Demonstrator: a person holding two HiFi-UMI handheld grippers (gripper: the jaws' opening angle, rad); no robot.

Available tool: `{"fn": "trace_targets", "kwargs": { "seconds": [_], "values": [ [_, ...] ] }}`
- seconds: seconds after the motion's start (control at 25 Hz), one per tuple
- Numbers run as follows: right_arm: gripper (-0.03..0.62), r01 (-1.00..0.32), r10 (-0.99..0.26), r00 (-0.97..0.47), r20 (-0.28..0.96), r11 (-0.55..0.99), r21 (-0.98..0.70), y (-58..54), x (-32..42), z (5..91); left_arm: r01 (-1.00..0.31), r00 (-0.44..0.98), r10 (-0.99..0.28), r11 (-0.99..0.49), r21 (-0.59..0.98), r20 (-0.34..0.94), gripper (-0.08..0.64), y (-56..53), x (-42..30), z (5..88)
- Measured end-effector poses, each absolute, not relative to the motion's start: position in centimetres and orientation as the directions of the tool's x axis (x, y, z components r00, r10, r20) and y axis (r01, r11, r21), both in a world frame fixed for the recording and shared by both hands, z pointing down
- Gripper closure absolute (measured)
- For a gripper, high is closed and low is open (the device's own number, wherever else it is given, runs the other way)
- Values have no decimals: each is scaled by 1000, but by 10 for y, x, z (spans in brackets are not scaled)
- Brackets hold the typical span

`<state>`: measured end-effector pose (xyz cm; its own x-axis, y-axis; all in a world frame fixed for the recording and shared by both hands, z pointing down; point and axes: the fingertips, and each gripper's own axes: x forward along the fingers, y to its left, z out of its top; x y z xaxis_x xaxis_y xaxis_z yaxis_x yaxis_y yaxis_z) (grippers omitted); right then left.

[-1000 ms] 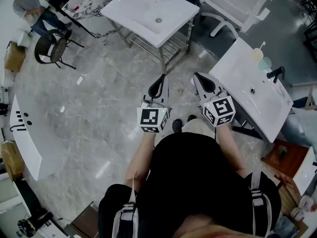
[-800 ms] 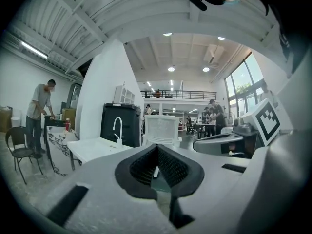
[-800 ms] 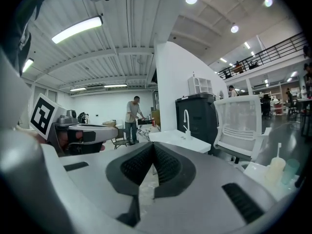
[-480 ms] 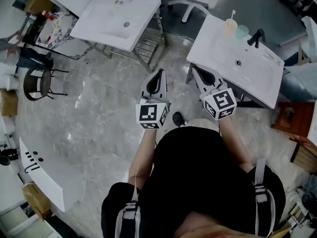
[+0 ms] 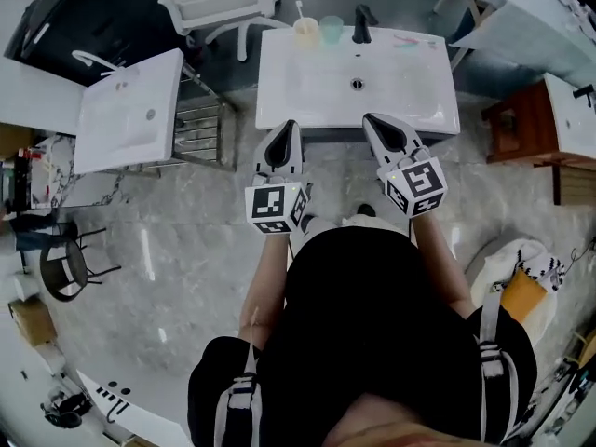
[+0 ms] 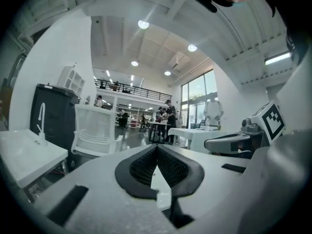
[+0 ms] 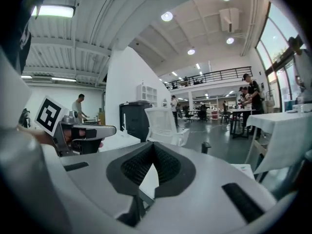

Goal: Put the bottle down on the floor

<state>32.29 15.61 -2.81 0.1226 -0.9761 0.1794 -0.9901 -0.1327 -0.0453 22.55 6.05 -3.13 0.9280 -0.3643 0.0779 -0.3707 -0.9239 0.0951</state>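
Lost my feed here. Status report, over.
Left tool shut, empty. Right tool shut, empty. No bottle in sight. White sink counter straight ahead, cream cup and teal cup at its far edge.

A white washbasin (image 5: 307, 96) is seen standing on the grey marble floor (image 5: 168, 250). At its back edge a black tap (image 5: 361, 24), a pale green cup (image 5: 331, 30) and a cream cup (image 5: 305, 33) are set. A second basin (image 5: 126, 110) is placed to its left, a brown cabinet (image 5: 521, 124) to its right
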Motion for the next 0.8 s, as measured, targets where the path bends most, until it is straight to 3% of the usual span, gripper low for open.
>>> {"fn": "trace_targets", "kwargs": {
  "seconds": [0.36,0.8],
  "values": [
    [588,-951,-948,274,161,-292,-101,259,411,-16,-224,973,-214,-967,121,90,541,145,322,-21],
    [588,-967,-956,239,169,-251,-55,279,422,-10,-255,964,-243,-959,123,106,541,172,337,-12]
  ]
}}
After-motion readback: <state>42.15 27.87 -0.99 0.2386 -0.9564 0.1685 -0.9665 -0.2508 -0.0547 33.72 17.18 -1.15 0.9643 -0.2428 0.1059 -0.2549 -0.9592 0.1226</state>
